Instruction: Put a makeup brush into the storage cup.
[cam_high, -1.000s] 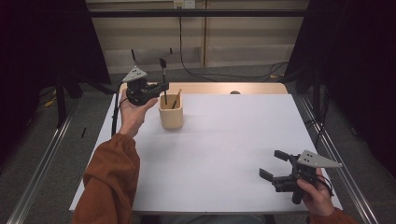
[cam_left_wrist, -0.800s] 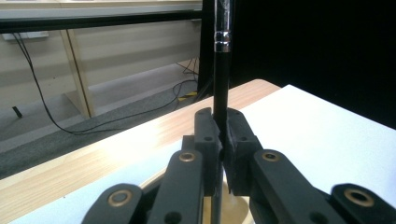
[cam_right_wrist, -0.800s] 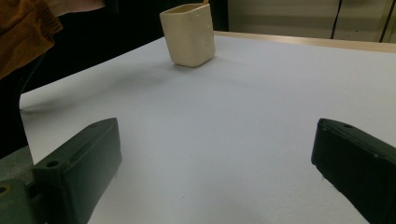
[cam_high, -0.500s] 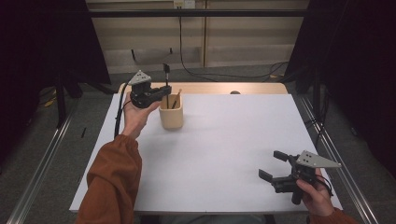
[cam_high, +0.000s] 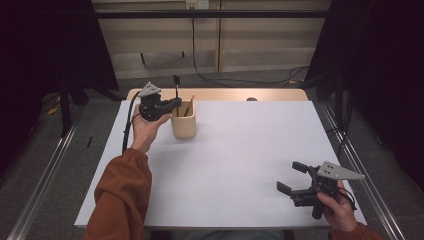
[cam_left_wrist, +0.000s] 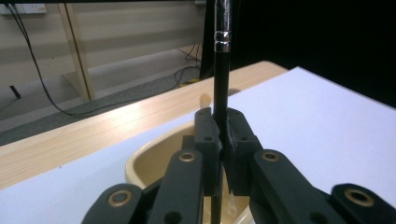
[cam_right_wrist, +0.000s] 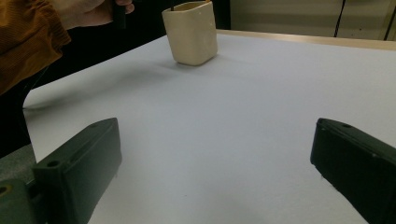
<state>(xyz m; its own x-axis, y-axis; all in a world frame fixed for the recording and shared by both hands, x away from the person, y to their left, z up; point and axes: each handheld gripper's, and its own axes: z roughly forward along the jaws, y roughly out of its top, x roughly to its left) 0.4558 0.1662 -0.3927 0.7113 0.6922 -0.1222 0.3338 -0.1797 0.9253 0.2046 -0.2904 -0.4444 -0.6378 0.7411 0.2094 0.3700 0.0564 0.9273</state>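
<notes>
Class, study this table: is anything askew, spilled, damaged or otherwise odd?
Nothing stands out. The beige cup stands upright on the white table, with nothing spilled. The left gripper is clamped on a black brush held upright over the cup. The right gripper rests open near the table's front edge.

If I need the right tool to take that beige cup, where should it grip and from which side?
Probably by the rim: one jaw inside, one outside, coming down from above on the cup's right wall. That side faces the open right tool across bare table. The left tool holds a black brush upright over the cup's left side, and a wooden stick leans inside, so keep clear of those.
</notes>
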